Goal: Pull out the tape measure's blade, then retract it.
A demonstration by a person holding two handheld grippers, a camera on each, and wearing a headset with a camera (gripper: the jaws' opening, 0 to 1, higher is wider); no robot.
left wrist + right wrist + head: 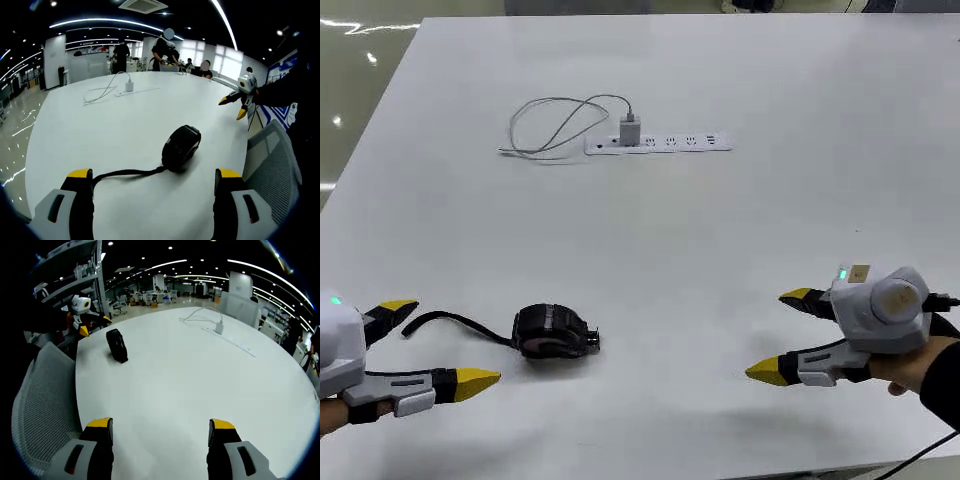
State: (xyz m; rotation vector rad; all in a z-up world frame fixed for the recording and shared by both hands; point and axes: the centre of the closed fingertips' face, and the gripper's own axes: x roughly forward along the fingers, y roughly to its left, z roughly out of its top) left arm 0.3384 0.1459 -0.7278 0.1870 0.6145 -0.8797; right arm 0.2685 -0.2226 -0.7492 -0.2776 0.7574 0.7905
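A black tape measure [552, 332] lies on the white table [650, 230], its black wrist strap [450, 324] trailing left; no blade shows pulled out. My left gripper [440, 342] stands open at the table's near left, its yellow tips either side of the strap's end. In the left gripper view the tape measure [181, 145] sits just ahead of the open left gripper [155, 175]. My right gripper [780, 335] hovers open at the near right, well apart from the case. The right gripper view has the tape measure [116, 345] far off beyond the open right gripper [160, 424].
A white power strip [658, 144] with a plugged charger [630, 131] and a looped grey cable [555, 122] lies farther back. A grey mesh chair [42, 405] stands by the table's near edge. People stand beyond the table's far side [165, 47].
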